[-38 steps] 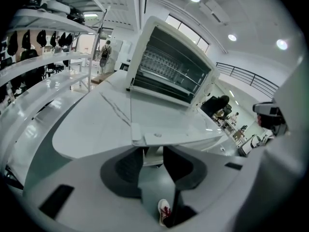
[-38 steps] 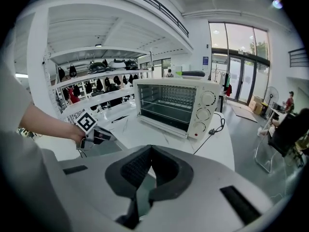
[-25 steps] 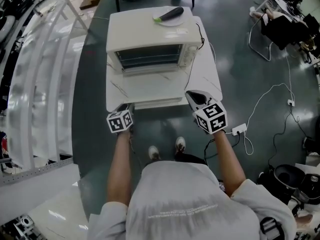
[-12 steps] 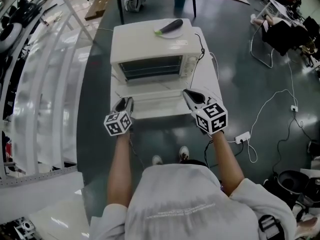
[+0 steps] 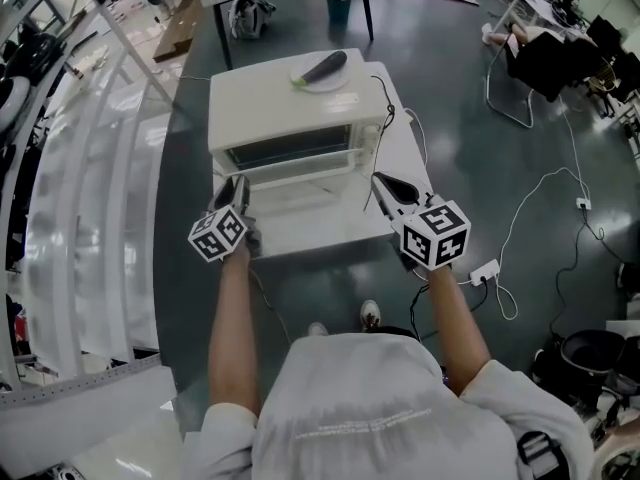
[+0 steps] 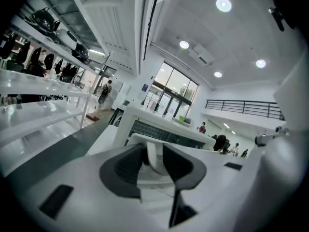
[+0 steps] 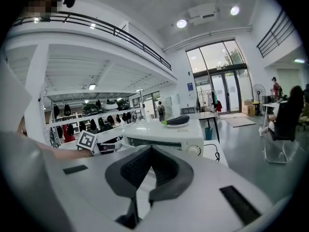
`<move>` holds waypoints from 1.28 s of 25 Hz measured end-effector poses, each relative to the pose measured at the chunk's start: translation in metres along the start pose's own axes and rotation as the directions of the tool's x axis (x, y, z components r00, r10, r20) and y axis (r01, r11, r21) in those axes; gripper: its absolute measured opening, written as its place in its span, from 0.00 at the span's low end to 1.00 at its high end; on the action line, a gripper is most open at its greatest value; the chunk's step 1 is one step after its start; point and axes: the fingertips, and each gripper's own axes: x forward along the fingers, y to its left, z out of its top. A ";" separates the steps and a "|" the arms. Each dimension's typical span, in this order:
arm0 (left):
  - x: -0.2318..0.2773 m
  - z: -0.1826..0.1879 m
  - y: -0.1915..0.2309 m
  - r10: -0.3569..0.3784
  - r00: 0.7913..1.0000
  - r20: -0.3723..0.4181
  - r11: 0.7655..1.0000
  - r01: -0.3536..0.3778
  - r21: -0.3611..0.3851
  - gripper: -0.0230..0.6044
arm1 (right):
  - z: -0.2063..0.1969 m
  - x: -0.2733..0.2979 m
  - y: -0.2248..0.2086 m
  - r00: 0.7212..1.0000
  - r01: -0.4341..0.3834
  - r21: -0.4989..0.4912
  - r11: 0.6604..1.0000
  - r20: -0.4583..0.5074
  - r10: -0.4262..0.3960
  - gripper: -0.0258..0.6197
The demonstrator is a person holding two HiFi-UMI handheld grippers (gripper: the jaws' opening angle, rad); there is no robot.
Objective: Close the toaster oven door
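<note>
A white toaster oven (image 5: 285, 108) stands on a small white table (image 5: 410, 158). Its glass door (image 5: 305, 203) hangs open toward me. My left gripper (image 5: 238, 190) is at the door's left front corner. In the left gripper view a white edge of the door (image 6: 152, 154) sits between the dark pads, which close on it. My right gripper (image 5: 386, 186) hovers just past the door's right end, with its jaws together and nothing in them. In the right gripper view the oven (image 7: 166, 137) lies ahead, beyond the gripper (image 7: 151, 151).
A plate with a dark vegetable (image 5: 322, 68) rests on the oven's top. The oven's black cord (image 5: 403, 123) runs off the table to a power strip (image 5: 487, 267) on the floor. White shelving (image 5: 70, 178) lines the left side. A chair (image 5: 525, 63) stands at far right.
My left gripper has moved forward from the table's front edge onto the door's left corner. The right gripper has moved up beside the door's right end. The view has shifted closer.
</note>
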 end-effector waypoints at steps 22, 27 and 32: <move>0.002 0.032 0.006 0.019 0.999 0.051 0.989 -0.011 -0.145 0.25 | -0.005 -0.023 -0.013 0.994 0.103 -0.070 0.992 -0.029 -0.105 0.06; -0.026 0.043 -0.011 0.009 1.000 0.015 0.998 -0.010 0.069 0.18 | 0.014 -0.020 -0.011 0.993 0.110 -0.189 0.976 -0.019 -0.115 0.06; -0.058 0.054 -0.043 -0.031 0.999 -0.013 0.968 0.034 0.249 0.11 | 0.039 -0.018 -0.003 0.994 0.110 -0.298 0.948 0.023 -0.108 0.06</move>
